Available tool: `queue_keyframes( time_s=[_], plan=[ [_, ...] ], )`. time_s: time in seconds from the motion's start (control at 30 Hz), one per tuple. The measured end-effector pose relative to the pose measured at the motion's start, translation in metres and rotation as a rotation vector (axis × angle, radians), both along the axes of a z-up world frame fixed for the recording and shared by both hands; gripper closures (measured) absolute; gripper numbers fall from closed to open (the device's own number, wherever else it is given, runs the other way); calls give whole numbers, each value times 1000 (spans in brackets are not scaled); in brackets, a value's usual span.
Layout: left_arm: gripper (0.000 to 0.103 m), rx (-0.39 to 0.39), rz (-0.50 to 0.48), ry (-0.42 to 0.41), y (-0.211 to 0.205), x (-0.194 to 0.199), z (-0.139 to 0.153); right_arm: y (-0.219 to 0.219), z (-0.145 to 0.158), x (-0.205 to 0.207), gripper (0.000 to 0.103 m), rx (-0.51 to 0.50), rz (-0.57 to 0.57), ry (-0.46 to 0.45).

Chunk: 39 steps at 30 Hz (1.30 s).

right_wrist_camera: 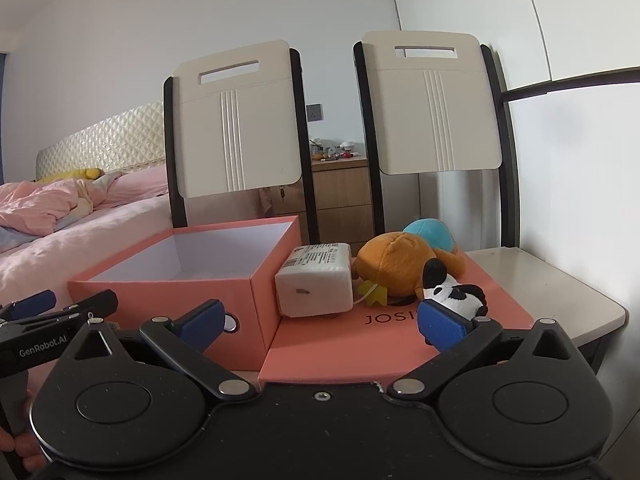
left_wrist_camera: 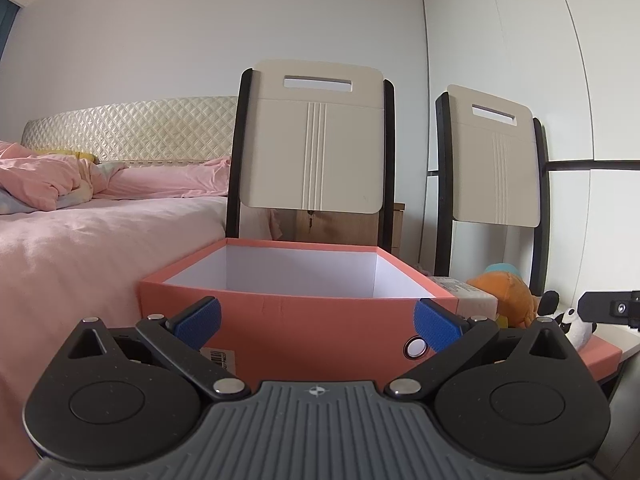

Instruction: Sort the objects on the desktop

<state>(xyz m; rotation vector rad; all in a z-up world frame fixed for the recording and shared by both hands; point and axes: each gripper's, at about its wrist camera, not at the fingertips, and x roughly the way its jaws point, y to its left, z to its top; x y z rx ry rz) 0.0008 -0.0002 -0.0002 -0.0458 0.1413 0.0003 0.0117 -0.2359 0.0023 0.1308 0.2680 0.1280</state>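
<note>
An open salmon-pink box (left_wrist_camera: pixel 320 320) (right_wrist_camera: pixel 168 284) with a white inside stands on the table. Its flat pink lid (right_wrist_camera: pixel 360 340) lies to its right and bears a white wrapped packet (right_wrist_camera: pixel 316 284), an orange and blue plush (right_wrist_camera: pixel 404 264) and a small panda plush (right_wrist_camera: pixel 456 294). My left gripper (left_wrist_camera: pixel 317 322) is open just in front of the box's near wall, nothing between its blue pads. Over the lid's near edge, my right gripper (right_wrist_camera: pixel 320 322) is open with the panda just beyond its right fingertip (right_wrist_camera: pixel 440 326). The box's floor is hidden from both views.
Two cream chairs (right_wrist_camera: pixel 240 128) (right_wrist_camera: pixel 436 108) with black frames stand behind the table. A bed with pink bedding (left_wrist_camera: pixel 60 240) lies to the left. A wooden drawer unit (right_wrist_camera: pixel 340 196) is behind. The beige table (right_wrist_camera: pixel 560 292) edge runs at the right.
</note>
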Motion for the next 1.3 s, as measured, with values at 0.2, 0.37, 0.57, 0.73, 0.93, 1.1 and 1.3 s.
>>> queue_keyframes(
  time_s=[0.2,0.37,0.57,0.73,0.93,1.1,1.3],
  plan=[
    [0,9,-1,-1,-2,2,-3,-2,-1,-2,1,2,0,14],
    [0,21,-1,15,-1,3,-1,-4,0,-3,1,7,-2,21],
    [0,12,-2,14,1,3,-1,-3,1,0,1,3,-5,16],
    [0,6,-3,9,2,1,-1,-2,0,-2,1,-6,-5,6],
    [0,2,-2,9,2,1,-2,-3,0,-1,1,-4,5,14],
    [0,-2,-2,9,3,1,-2,-4,0,-2,1,6,12,9],
    [0,-3,-1,11,3,1,-1,-6,1,-2,1,14,21,5]
  ],
)
